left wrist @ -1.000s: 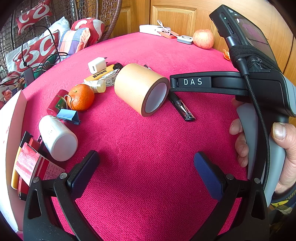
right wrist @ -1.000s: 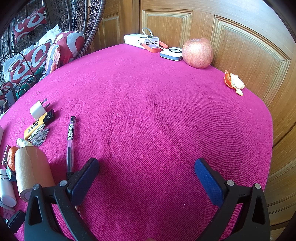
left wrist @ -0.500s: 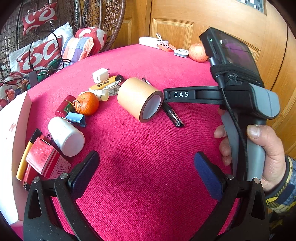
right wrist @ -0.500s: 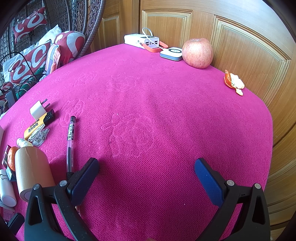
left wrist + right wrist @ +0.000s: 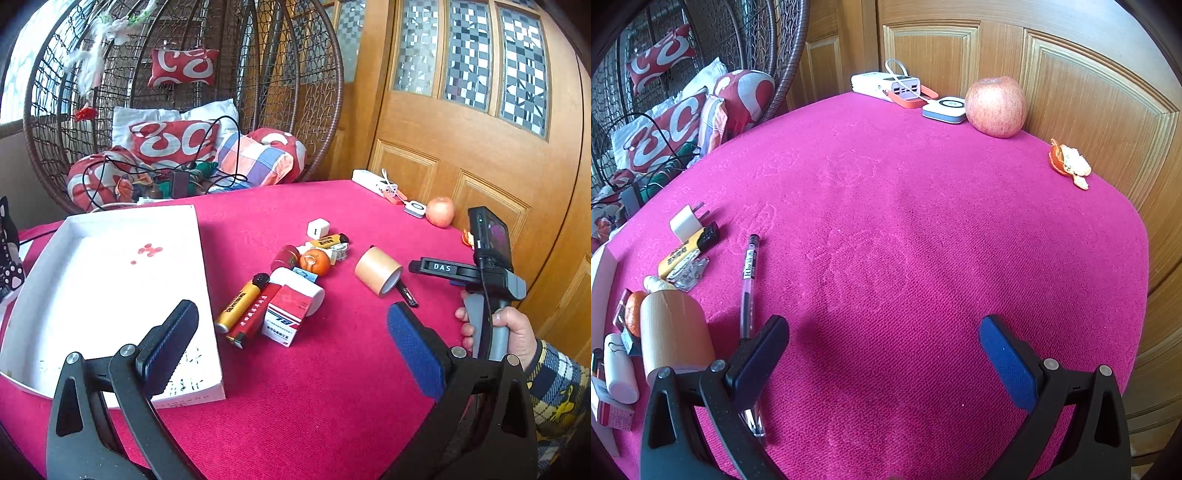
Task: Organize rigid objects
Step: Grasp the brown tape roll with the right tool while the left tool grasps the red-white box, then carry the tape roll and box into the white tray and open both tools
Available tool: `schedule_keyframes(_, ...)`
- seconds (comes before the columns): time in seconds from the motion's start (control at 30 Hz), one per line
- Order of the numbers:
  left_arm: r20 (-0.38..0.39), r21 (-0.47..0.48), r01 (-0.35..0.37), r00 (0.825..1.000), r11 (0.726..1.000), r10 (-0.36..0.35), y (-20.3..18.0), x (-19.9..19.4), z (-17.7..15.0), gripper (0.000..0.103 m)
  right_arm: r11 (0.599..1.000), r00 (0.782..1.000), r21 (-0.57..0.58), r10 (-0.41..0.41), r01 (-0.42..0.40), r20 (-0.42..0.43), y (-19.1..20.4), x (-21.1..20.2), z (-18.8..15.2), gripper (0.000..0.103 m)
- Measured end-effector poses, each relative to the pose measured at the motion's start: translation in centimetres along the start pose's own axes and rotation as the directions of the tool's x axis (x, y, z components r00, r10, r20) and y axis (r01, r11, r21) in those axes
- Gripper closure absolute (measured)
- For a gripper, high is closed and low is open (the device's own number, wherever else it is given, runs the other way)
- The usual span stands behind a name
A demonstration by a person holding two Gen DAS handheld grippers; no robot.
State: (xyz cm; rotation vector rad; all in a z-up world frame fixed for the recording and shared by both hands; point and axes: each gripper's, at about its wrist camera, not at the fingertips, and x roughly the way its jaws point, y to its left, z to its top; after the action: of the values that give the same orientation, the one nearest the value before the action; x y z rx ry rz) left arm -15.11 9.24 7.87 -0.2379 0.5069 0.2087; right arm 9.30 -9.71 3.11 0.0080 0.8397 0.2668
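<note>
I see the clutter heaped mid-table on the red cloth [image 5: 314,387]: a tan tape roll [image 5: 377,270] lying on its side, a red-and-white carton [image 5: 286,312], a white bottle [image 5: 301,288], a yellow lighter [image 5: 238,303] and a tangerine [image 5: 314,260]. It all sits ahead of my left gripper [image 5: 291,345], whose jaws gape wide over the cloth and the white tray [image 5: 92,280] just left of the heap. My right gripper [image 5: 882,354] is spread too, holding nothing; a clear pen [image 5: 748,295] runs under its left finger. The right handle reads "DAS".
</note>
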Motion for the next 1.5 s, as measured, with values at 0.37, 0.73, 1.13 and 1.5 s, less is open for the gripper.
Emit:
schedule_keyframes(0.37,-0.13,0.182,-0.035,0.99,0.983,0.059,-2.8,5.4,-0.6,0.025,0.928,0.901,-0.162,0.366,-0.335,0.231,-0.2,-5.7,-0.6,0.0)
schedule_keyframes(0.73,-0.197,0.176,-0.056,0.976,0.983,0.091,-2.2,8.5,-0.6,0.026,0.842,0.933,-0.446,0.358,-0.303,0.041,8.2,-2.6,-1.3,0.0)
schedule_keyframes(1.13,-0.234,0.21,-0.088,0.963,0.974,0.137,-2.7,10.4,-1.5,0.069,0.83,0.939,-0.442,0.325,-0.34,-0.111,9.3,0.0,-1.6,0.054)
schedule_keyframes(1.5,-0.172,0.159,-0.087,0.978,0.984,0.114,-3.4,8.3,-1.4,0.07,0.849,0.946,-0.445,0.324,-0.283,0.018,8.7,-2.1,-1.8,0.054)
